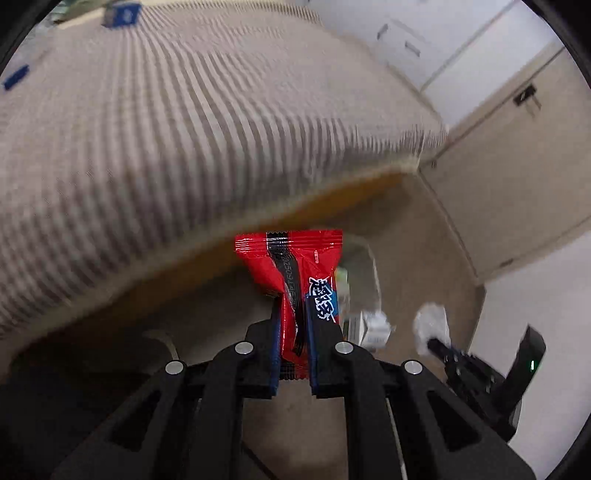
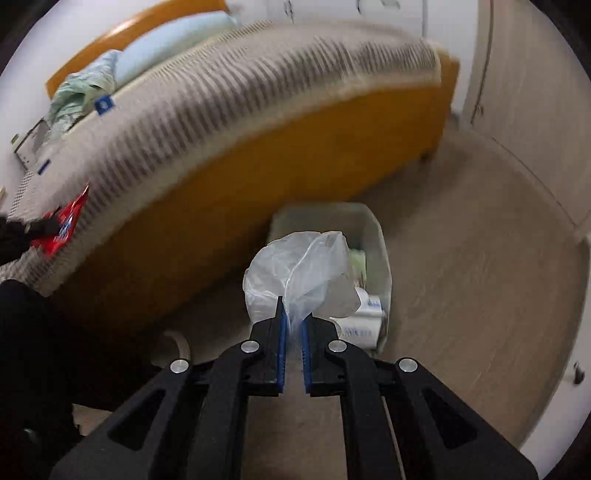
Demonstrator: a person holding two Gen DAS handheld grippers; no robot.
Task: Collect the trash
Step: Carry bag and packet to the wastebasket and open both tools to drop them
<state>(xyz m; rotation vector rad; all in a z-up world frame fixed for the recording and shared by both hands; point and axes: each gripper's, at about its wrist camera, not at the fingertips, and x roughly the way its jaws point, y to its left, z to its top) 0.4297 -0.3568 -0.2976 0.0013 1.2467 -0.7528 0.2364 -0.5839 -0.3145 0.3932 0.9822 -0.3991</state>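
My left gripper [image 1: 293, 306] is shut on a red snack wrapper [image 1: 291, 266] with a black stripe, held above the floor just off the bed's edge. The same wrapper [image 2: 64, 225] shows at the far left of the right wrist view. My right gripper [image 2: 292, 314] is shut on a crumpled clear plastic bag [image 2: 299, 269], hanging over a translucent white bin [image 2: 376, 236] on the floor. The bin [image 1: 371, 266] holds white boxes and other waste. In the left wrist view the right gripper [image 1: 436, 343] appears at lower right with the pale bag [image 1: 430, 325].
A bed with a striped beige cover [image 2: 240, 99] and an orange wooden frame [image 2: 295, 158] fills the left and back. Small blue packets [image 1: 122, 14] lie on the cover. Pillows [image 2: 166, 48] sit at its head. White cabinets [image 2: 535, 110] line the right.
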